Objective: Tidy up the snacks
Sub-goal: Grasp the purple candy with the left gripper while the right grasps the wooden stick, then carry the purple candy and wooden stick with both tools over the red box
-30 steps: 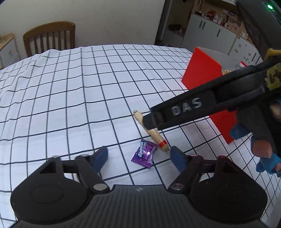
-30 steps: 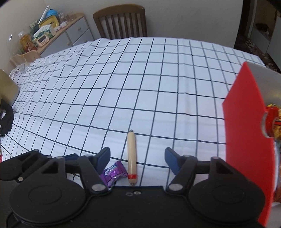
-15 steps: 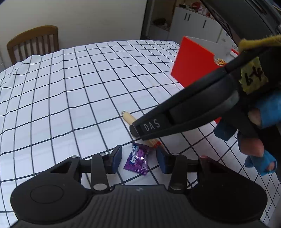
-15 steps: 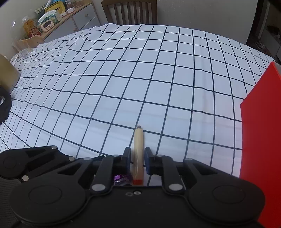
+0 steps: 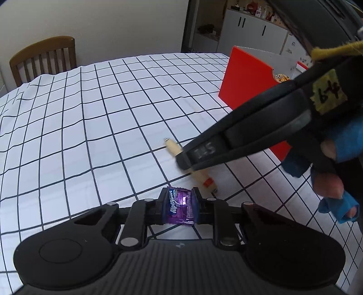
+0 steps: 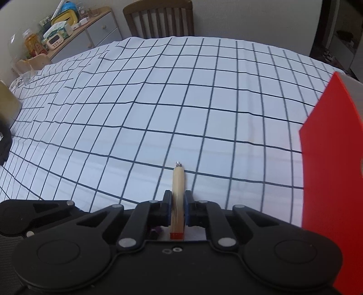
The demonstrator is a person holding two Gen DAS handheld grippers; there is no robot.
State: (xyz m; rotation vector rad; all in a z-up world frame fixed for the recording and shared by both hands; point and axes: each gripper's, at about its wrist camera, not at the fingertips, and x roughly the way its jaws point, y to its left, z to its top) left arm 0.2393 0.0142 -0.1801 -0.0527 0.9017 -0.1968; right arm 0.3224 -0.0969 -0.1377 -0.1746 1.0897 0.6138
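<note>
**On the checked cloth: both tongs closed on a snack**

On the white tablecloth with its black grid lines (image 5: 95,127), two hand-held tongs sit close together near the front edge. The left gripper (image 5: 179,205) has its blue-padded fingers pressed against both sides of a small purple foil-wrapped candy (image 5: 180,204), whose white lettering faces the camera; the candy sits squarely between the pads, and whether it is lifted clear of the cloth cannot be told.

The right gripper (image 6: 177,211) is clamped on a slim beige sausage stick with a red band near one end (image 6: 178,188). In the right wrist view the stick runs straight forward between the fingers, its metal-clipped tip pointing away over the cloth and its red-banded end lying back toward the tool's body. In the left wrist view the same stick (image 5: 202,177) lies diagonally just beyond the candy, crossed by the long black body of the right tool, which a hand in a blue fingerless glove (image 5: 335,177) holds.

A tall box with a red side panel (image 5: 245,84) stands on the cloth to the right of both snacks, well apart from the stick. A wooden slat-backed chair (image 6: 158,18) stands at the far edge of the table
</note>
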